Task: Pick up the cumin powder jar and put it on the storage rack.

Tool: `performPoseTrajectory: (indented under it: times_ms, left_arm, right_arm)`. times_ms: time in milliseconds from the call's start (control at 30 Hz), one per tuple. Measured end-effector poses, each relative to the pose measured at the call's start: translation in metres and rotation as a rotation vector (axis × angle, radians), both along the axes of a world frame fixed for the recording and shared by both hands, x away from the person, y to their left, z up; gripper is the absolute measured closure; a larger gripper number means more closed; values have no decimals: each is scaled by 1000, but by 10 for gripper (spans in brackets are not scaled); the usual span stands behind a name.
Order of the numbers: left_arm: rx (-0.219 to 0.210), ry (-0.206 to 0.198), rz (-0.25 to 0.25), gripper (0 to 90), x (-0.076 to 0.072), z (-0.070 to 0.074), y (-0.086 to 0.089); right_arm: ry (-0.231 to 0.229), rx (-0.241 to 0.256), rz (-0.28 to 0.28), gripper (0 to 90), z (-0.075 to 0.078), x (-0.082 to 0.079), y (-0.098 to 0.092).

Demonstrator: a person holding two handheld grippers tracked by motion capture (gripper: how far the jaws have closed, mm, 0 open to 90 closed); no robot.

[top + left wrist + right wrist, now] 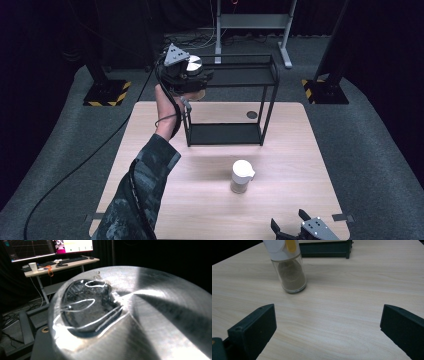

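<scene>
My left gripper (191,80) is raised at the left end of a black wire rack's (270,76) top shelf, shut on a jar with a round silver metal lid (194,62). That lid (155,315) looms very close in the left gripper view, with a dark glossy hollow in its middle. A glass spice jar (242,176) with a white cap and brown powder stands upright in the middle of the wooden table (295,150). My right gripper (295,224) rests open at the table's near right edge. In the right gripper view the spice jar (289,272) stands beyond the wide-apart jaws of that gripper (328,322).
The two-tier rack stands at the table's far side; its lower shelf (225,134) is bare. A round grommet (252,115) sits in the tabletop behind it. Beyond the table stand a metal frame (252,22) and floor stands with hazard-striped bases (106,93). A desk with monitors (60,255) shows behind.
</scene>
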State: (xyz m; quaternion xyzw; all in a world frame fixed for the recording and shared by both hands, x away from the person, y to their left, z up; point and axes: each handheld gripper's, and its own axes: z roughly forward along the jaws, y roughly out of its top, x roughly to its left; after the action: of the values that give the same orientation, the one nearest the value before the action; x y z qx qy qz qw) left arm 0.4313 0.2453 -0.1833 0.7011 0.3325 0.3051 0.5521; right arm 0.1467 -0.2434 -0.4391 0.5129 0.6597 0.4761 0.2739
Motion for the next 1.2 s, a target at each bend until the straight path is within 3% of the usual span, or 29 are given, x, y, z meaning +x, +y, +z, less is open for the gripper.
performPoseTrajectory:
  times_ms: [467,600,867,1200]
  left_arm:
    - [15,20,19,324,23,13,-8]
    - [27,42,34,324,33,19,-12]
    - [11,72,60,324,51,20,-18]
    - [23,91,97,325,65,20,-32]
  right_arm:
    - [-10,2,-6,0,0,-3,-1]
    - [-8,1,-1,0,0,-2,0]
    - [-18,1,0,0,2,-4,0]
    - [-12,2,-4,0,-1,-3,0]
